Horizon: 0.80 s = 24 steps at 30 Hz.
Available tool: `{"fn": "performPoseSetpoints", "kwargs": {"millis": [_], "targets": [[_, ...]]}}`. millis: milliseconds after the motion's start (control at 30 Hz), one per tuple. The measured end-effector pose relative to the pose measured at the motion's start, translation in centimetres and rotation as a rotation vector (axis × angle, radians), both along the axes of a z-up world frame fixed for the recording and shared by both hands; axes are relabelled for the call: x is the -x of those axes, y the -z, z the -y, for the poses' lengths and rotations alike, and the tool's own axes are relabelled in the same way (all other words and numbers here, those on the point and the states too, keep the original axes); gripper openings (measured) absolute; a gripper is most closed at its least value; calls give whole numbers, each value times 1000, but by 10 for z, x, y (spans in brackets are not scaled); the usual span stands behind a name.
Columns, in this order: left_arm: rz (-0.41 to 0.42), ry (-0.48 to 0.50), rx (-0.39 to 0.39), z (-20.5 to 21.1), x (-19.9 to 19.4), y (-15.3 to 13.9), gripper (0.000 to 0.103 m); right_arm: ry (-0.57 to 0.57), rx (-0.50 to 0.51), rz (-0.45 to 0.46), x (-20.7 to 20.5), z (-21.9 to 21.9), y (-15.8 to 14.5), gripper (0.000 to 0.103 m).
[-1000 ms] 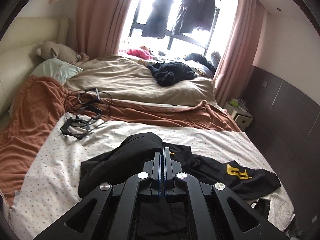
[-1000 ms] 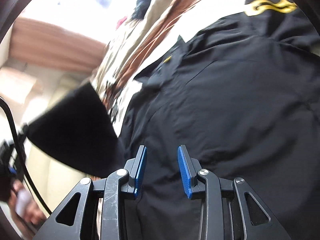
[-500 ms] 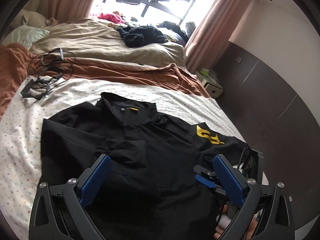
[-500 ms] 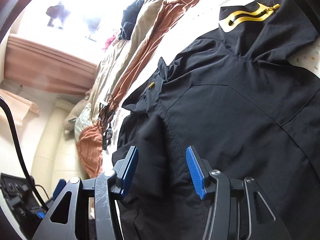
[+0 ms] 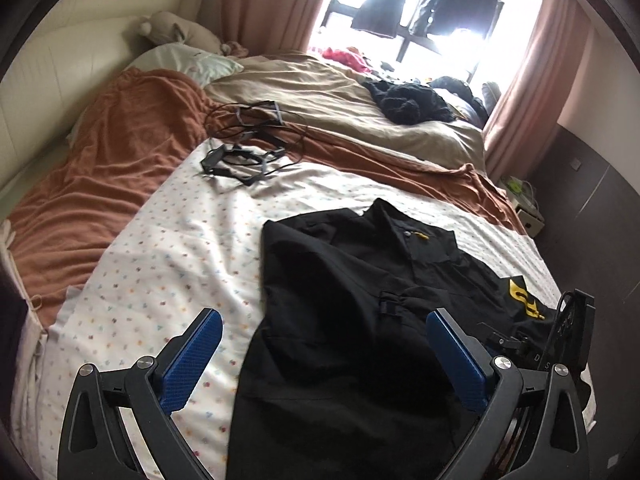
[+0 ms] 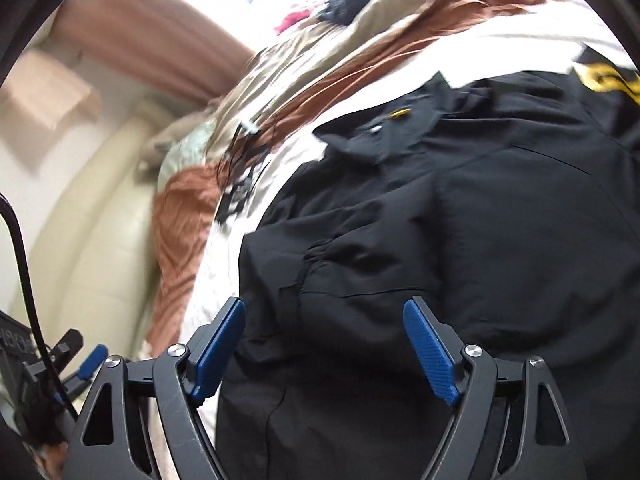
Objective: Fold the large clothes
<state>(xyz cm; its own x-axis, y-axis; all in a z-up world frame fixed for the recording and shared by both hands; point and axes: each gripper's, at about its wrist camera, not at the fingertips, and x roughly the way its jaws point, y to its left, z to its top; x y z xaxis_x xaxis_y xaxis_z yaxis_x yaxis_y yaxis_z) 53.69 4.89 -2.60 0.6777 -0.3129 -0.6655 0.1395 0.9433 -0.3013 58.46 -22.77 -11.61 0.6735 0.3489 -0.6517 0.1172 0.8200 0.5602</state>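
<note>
- Black jacket (image 5: 360, 320) lay spread on the dotted bed sheet (image 5: 168, 264), collar toward the far side, yellow emblem (image 5: 524, 298) on the sleeve at the right edge of the bed.
- Left hand-held gripper (image 5: 324, 356) hung above the near hem, jaws wide apart, holding nothing.
- Right hand-held gripper (image 6: 324, 348) was also spread wide and empty, close over the jacket's body (image 6: 440, 240).
- Risk: fabric looked slick and rumpled; a pinch taken mid-panel could catch one layer only and drag the folded sleeve out of line.
- Risk: the emblem sleeve sat at the mattress edge and might slide off if the body were tugged.
- Risk: loose cables and straps (image 5: 248, 148) lay on the sheet beyond the collar; a far throw could land on them.
- Hard to read: right wrist view was motion-blurred; the near hem was cut off behind both grippers; sleeve layering under the black cloth could not be told.
</note>
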Motion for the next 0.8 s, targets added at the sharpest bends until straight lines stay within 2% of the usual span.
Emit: {"fn": "performPoseSetpoints", "kwargs": {"millis": [133, 267, 367, 567, 733, 767, 800], "targets": [[-23, -55, -11, -32, 10, 17, 101, -67, 103, -23, -18, -34, 10, 82], [-49, -103, -9, -60, 19, 31, 101, -121, 273, -29, -33, -72, 13, 82], [-62, -140, -12, -78, 27, 39, 101, -131, 359, -46, -42, -88, 20, 82], [-95, -198, 11, -111, 40, 57, 101, -76, 408, -111, -57, -88, 40, 82], [-112, -244, 48, -130, 55, 66, 101, -119, 490, -198, -61, -99, 63, 81], [-113, -250, 52, -131, 56, 67, 101, -107, 496, -198, -59, -96, 64, 73], [-116, -256, 56, -133, 58, 68, 101, -108, 478, -188, -57, -93, 62, 55]]}}
